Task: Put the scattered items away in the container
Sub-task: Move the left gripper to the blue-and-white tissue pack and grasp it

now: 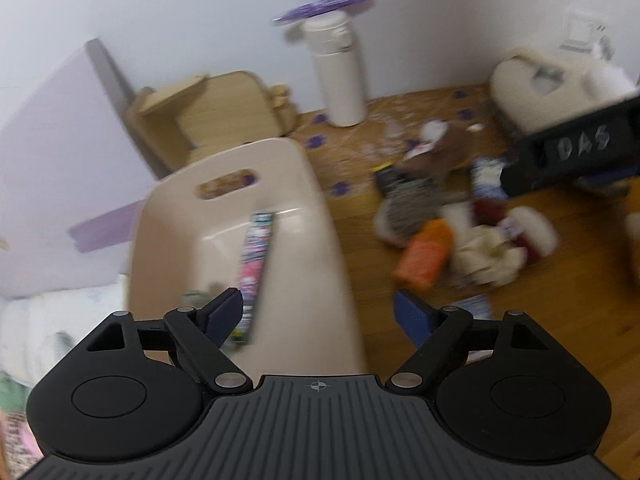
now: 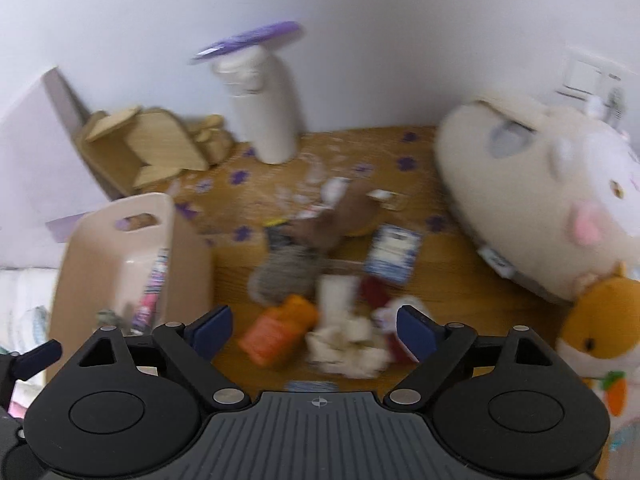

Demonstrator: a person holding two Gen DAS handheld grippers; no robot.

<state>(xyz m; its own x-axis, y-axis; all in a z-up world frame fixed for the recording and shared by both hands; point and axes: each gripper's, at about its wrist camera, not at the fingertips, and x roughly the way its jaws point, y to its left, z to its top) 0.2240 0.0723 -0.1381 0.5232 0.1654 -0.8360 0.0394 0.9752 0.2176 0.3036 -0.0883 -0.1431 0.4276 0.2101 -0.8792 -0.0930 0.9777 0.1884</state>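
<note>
Both views are blurred. The left gripper (image 1: 318, 312) has its fingers spread wide with nothing between them, above the right wall of the beige container (image 1: 308, 184) at centre left. A long colourful packet (image 1: 254, 256) lies inside. The right gripper (image 2: 314, 330) is also wide open and empty, over the scattered items (image 2: 320, 292) at centre on the wooden floor (image 2: 440, 280); the container (image 2: 160, 208) is at left.

White wall (image 2: 360, 8), wooden floor (image 2: 440, 280), wall socket (image 2: 588, 76)
</note>
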